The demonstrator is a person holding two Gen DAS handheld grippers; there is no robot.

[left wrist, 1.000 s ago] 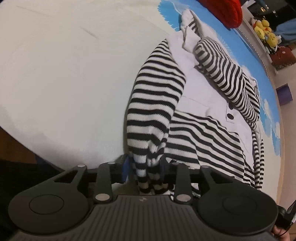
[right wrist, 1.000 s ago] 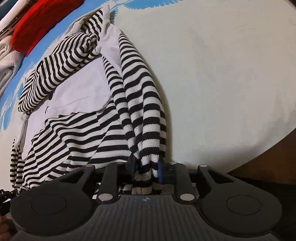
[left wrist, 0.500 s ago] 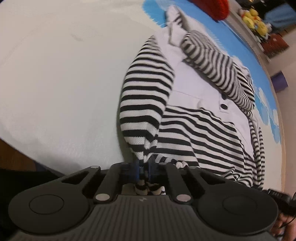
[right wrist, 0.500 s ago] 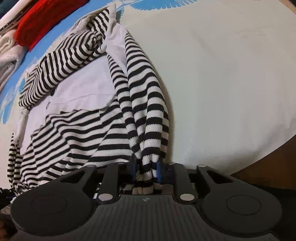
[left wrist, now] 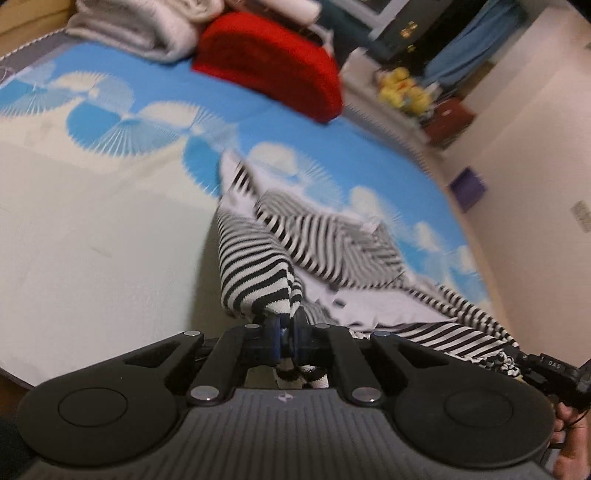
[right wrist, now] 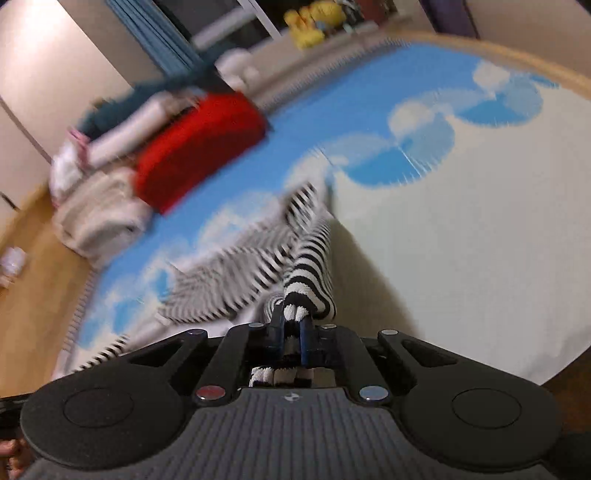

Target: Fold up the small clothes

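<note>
black-and-white striped garment (left wrist: 255,266), red cushion (left wrist: 269,62)

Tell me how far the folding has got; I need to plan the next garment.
Done: folded red and white pieces sit stacked at the bed's far edge. In hand: the left claw and right claw are each clamped on the striped top, raising its near end. Left: the fold itself; its far part lies rumpled.

Ribbed knit striped garment (left wrist: 255,269), matt.
</note>
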